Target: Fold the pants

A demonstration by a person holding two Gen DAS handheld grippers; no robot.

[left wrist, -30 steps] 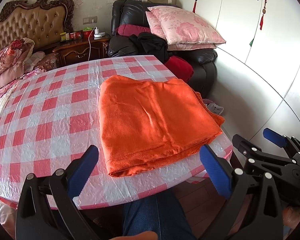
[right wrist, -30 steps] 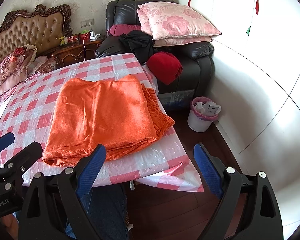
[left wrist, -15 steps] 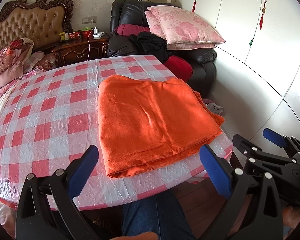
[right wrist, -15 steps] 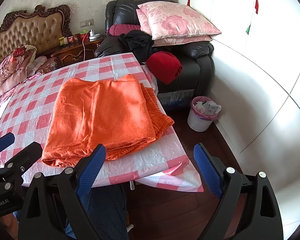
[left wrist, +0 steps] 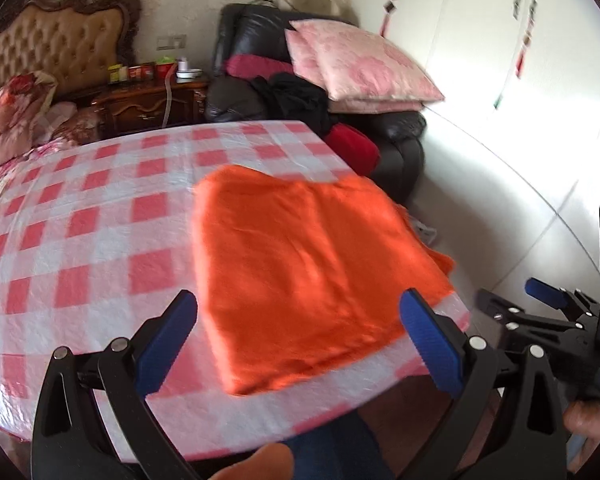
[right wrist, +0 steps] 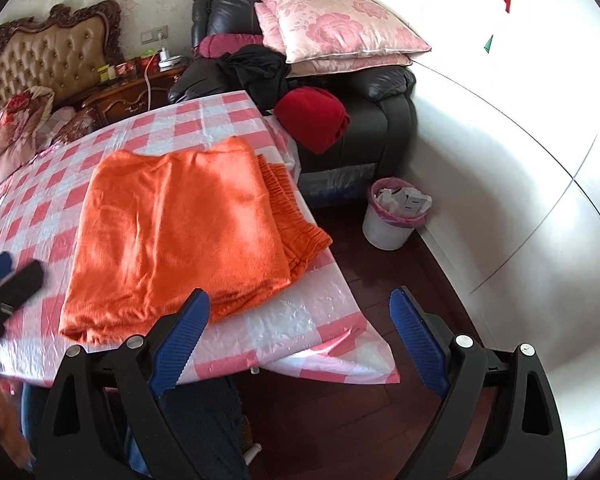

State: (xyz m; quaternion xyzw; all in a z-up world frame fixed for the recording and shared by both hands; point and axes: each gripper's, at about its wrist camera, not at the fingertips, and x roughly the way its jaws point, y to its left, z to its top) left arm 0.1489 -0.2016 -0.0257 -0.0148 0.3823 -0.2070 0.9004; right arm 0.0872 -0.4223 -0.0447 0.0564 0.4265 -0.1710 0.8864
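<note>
Just short of the near edge of the bench, the left claw [left wrist: 298, 326] is hovering with its blue-padded fingers spread wide and gripping nothing, and the right claw [right wrist: 300, 326] is hanging the same way, spread and empty, out past the bench's near right corner above the dark wooden floor [right wrist: 380, 420]. Beyond them, the orange fleecy pants [right wrist: 180, 224] are lying flat on the red-and-white checked plastic bench cover [left wrist: 80, 240], near its right edge, as a neat stacked rectangle with the gathered waistband [right wrist: 296, 220] peeking out along the right side. Judging by the tidy layers and the empty claws, the folding is looking essentially finished; at most one further fold or a squaring-up is remaining. The left view is showing blur, so finer creases are hard to read.
</note>
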